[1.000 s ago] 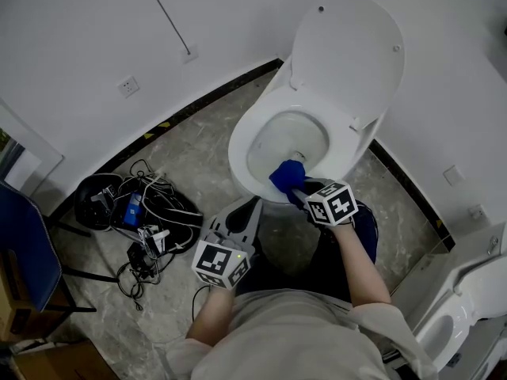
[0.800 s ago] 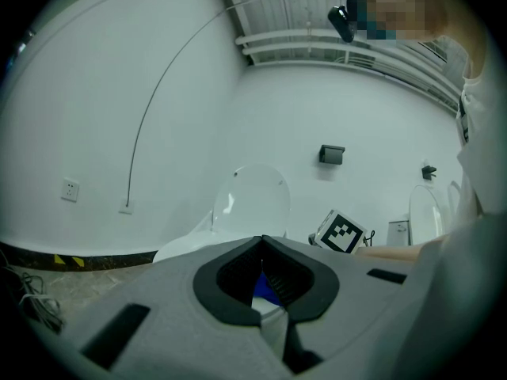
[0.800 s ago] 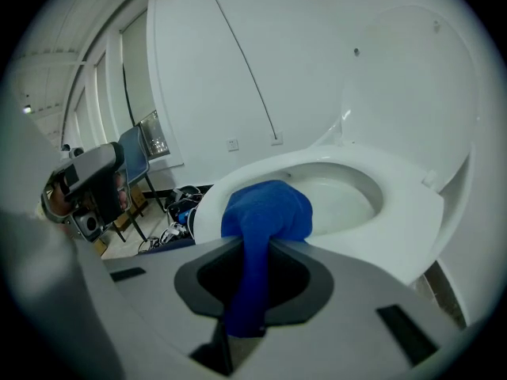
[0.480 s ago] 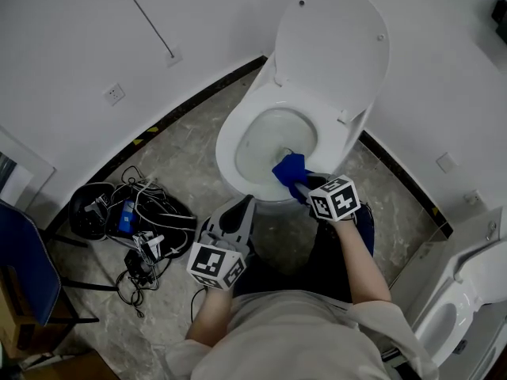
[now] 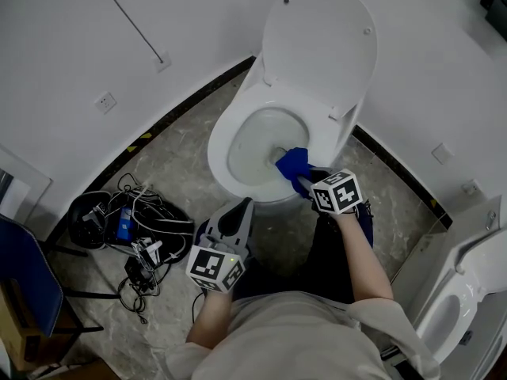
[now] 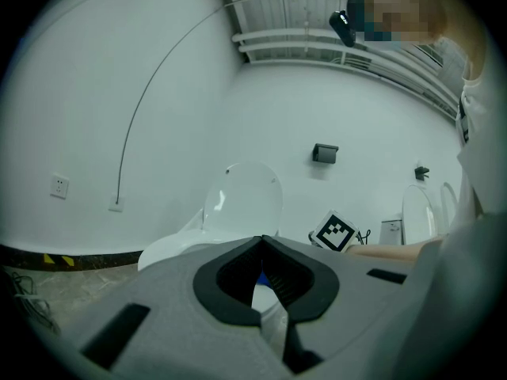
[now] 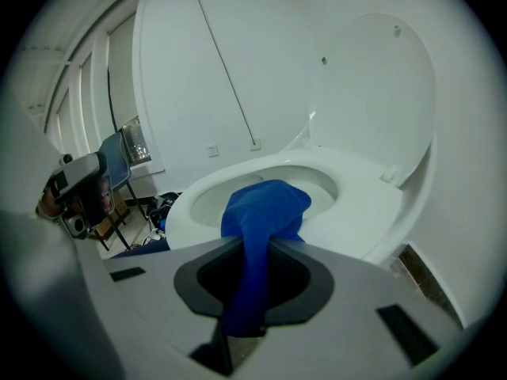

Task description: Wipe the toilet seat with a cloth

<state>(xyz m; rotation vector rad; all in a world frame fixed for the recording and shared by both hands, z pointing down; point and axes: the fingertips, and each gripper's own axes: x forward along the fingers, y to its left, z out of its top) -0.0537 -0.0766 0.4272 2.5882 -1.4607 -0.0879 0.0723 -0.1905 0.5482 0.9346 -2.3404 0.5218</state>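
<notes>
I stand over a grey stone floor (image 5: 170,153) that curves along a white wall (image 5: 95,30). The white toilet (image 5: 269,137) in front of me is the biggest thing here. Its lid (image 5: 317,46) is tipped up and back against the wall, and the toilet seat (image 5: 220,142) is down, ringing the bowl. A second toilet (image 5: 467,291) shows at the lower right edge of the head view, well apart from the first. On the floor to my left is a black tangle of cables (image 5: 139,228), with a blue chair (image 5: 28,291) beyond it at the edge. My left gripper (image 5: 236,216) hangs low over the floor, just in front of the toilet and not touching it. In its own view its jaw tips are pressed together with nothing between them, and the raised lid (image 6: 242,200) stands ahead of it. My right gripper (image 5: 305,182) reaches to the near right part of the seat and pinches the blue cloth (image 5: 293,163). In the right gripper view the cloth (image 7: 261,212) runs back between the jaws as a narrow strip, clamped from both sides. Its bunched front end lies on the seat's near rim (image 7: 356,204) at the inner edge of the opening.
</notes>
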